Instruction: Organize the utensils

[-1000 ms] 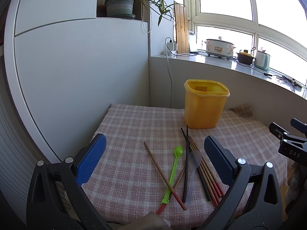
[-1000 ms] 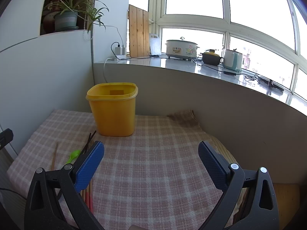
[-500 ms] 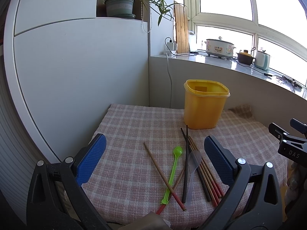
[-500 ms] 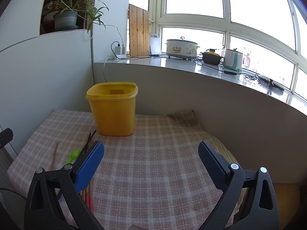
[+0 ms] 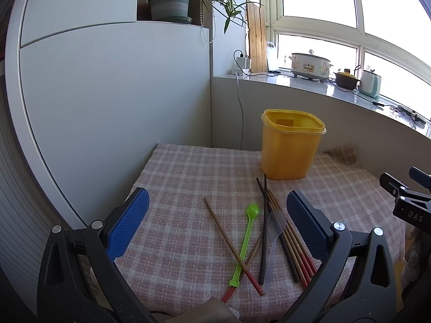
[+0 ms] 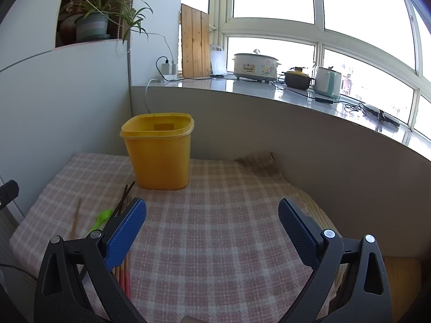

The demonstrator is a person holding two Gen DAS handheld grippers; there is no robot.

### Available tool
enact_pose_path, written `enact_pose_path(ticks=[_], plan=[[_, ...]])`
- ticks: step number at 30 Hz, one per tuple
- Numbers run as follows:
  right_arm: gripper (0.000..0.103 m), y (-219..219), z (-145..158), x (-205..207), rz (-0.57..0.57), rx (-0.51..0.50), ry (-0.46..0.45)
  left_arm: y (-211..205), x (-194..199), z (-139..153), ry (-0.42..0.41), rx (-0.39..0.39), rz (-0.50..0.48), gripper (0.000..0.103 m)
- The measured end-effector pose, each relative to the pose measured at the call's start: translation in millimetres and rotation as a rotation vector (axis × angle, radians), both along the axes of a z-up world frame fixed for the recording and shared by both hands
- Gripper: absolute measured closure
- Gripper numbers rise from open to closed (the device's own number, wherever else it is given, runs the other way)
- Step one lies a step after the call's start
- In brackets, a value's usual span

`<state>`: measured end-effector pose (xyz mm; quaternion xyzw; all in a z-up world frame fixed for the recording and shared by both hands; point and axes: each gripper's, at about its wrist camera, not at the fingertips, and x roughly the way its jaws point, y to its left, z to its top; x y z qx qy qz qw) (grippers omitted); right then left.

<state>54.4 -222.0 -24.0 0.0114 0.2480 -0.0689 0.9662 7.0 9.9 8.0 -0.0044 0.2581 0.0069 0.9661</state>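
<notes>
Item 1. Left gripper [image 5: 215,212], black frame with blue ribbed pads: I hold it with jaws spread wide and nothing between them, hovering over the near edge of the pink-and-cream checked tablecloth [image 5: 183,177]. I judge it is kept open to come down on one utensil.

Item 2. Right gripper [image 6: 212,219], same build: also wide open, carrying nothing, over bare cloth. Its frame shows at 3 o'clock in the left view.

Item 3. Loose utensils, between the left pads toward 5 o'clock:
- lime-green plastic spoon [image 5: 246,238], bowl pointing away;
- single brown wooden chopstick [image 5: 229,239] with a red end, lying slantwise across the green handle;
- black chopsticks [image 5: 264,226], pointing toward 12 o'clock;
- clear plastic spoon [image 5: 274,238], just beside the black pair;
- bundle of red-tipped wooden chopsticks [image 5: 291,242], partly behind the right-hand pad.
They overlap, so I judge a top piece should be lifted first.

Item 4. Yellow plastic bin [image 5: 291,148], tall, square-mouthed, open-topped, upright at 1 o'clock beyond the black tips; seemingly unfilled, though I cannot see its floor. Likely destination, near the pile.
</notes>
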Motion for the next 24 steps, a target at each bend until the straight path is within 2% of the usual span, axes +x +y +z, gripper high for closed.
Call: enact_pose_path(ticks=[12, 19, 23, 24], plan=[[0.005, 5, -10, 11, 0.07, 0.028, 0.048, 29, 14, -17, 0.045, 0.022, 0.034, 0.0], [0.005, 10, -17, 19, 0.117, 0.05, 0.077, 41, 23, -26, 0.092, 0.014, -0.058, 0.0], [0.005, 11, -23, 24, 0.18, 0.092, 0.11, 41, 28, -30, 0.117, 0.018, -0.088, 0.008], [0.005, 12, -25, 26, 0.195, 0.096, 0.12, 41, 30, -31, 0.128, 0.019, -0.094, 0.012]])
